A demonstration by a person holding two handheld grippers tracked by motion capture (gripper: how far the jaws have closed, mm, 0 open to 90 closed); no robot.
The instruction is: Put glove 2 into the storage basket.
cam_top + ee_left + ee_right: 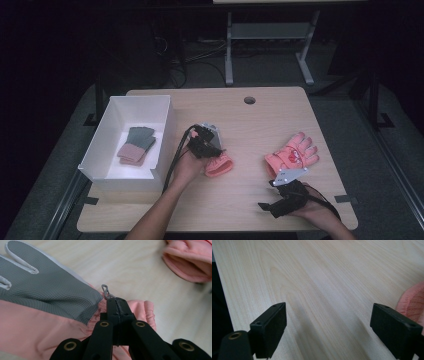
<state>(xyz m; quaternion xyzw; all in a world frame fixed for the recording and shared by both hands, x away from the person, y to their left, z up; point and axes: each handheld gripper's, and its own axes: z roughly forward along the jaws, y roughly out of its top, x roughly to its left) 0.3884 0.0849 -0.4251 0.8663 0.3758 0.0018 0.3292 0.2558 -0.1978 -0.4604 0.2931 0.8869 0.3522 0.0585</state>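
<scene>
A pink glove (pixel 218 165) with a grey textured palm (pixel 47 292) lies on the wooden table (pixel 240 120) near its middle. My left gripper (pixel 207 145) is over it. In the left gripper view the jaws (pixel 117 303) are shut on the gathered cuff, pinching the cord of a small grey clip (pixel 106 291). A second pink glove (pixel 292 152) lies flat, fingers spread, to the right; its cuff (pixel 190 262) shows far off. My right gripper (pixel 265 206) rests near the front edge below that glove. Its jaws (pixel 328 325) stand wide open over bare wood, and the glove's edge (pixel 414 302) is beside the right jaw.
A white open box (pixel 112 120) stands at the table's left and holds a grey and pink glove pair (pixel 137 145). A round cable hole (pixel 249 100) sits near the far edge. Beyond the table are a desk frame (pixel 270 35) and loose cables on the floor.
</scene>
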